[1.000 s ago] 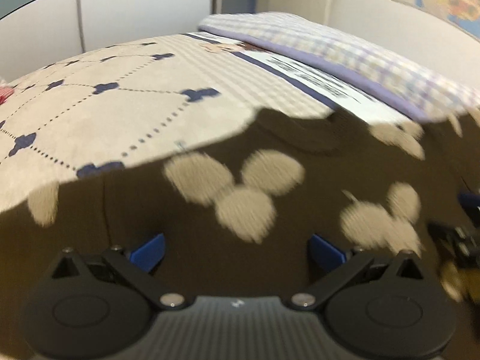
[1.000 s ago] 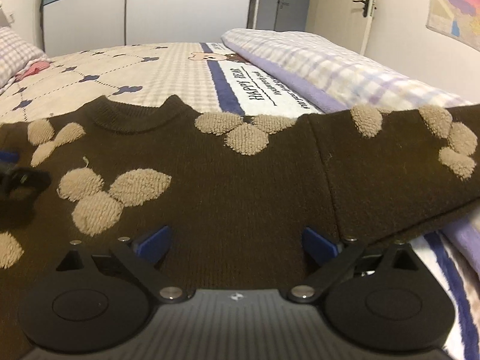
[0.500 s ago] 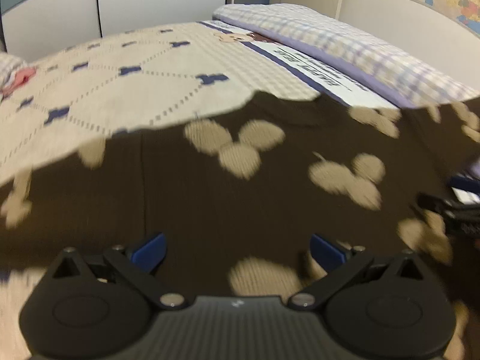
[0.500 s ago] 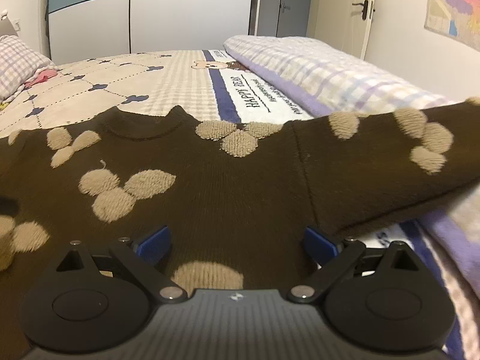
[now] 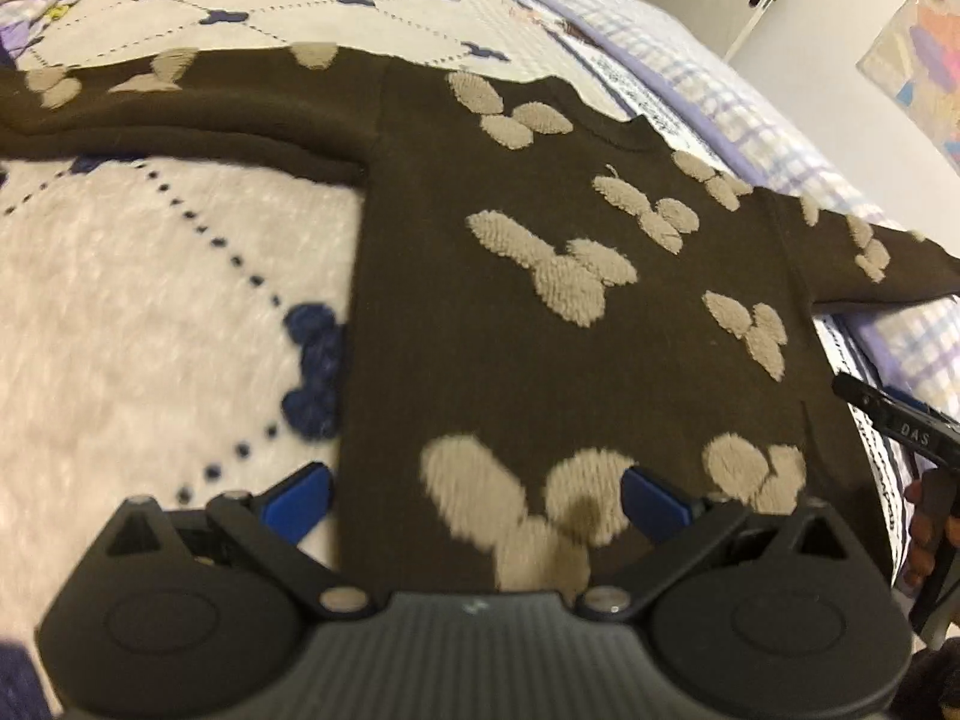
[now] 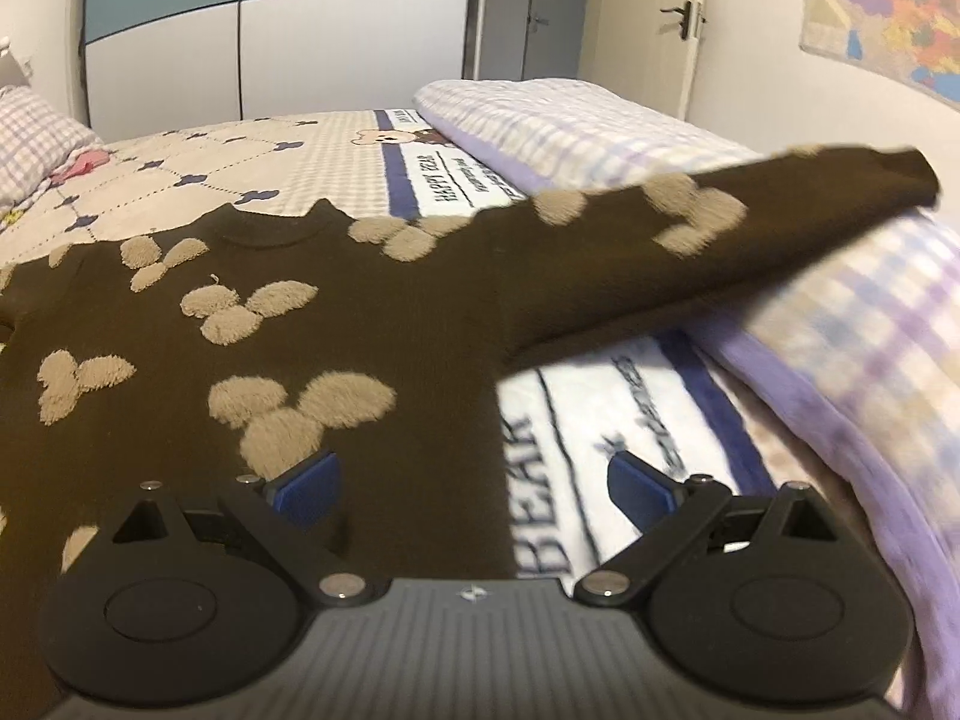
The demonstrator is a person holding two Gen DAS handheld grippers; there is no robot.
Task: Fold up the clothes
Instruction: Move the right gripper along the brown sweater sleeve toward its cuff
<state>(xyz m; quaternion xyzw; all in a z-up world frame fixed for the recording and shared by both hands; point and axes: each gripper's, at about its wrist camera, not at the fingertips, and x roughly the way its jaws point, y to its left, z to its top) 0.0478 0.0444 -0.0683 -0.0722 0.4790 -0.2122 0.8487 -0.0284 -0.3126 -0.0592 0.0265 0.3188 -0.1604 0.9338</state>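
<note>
A dark brown sweater point(image 5: 558, 324) with beige fleecy patches is shown spread flat, front up, on a bed point(image 5: 150, 312). Its collar lies at the far side and its hem at the near edge, under the two grippers.

The left gripper point(image 5: 474, 495) is seen at the hem's left corner. Its blue-tipped fingers point(image 5: 300, 495) are spread wide apart and released: one over the cream blanket, the other over the sweater. Nothing is grasped between them.

The right gripper point(image 6: 474, 483) is seen at the hem's right corner. Its fingers point(image 6: 306, 483) are likewise parted and released, the left one over the sweater point(image 6: 336, 324), the right one over a white blanket point(image 6: 576, 420) printed with dark lettering.

In the left wrist view, one sleeve point(image 5: 198, 114) is stretched out to the left across the cream blanket. The other sleeve point(image 6: 708, 228) is extended to the right and draped up onto a lilac checked quilt point(image 6: 852, 312).

At the right edge of the left wrist view, part of the right gripper and a hand point(image 5: 927, 534) are visible.
</note>
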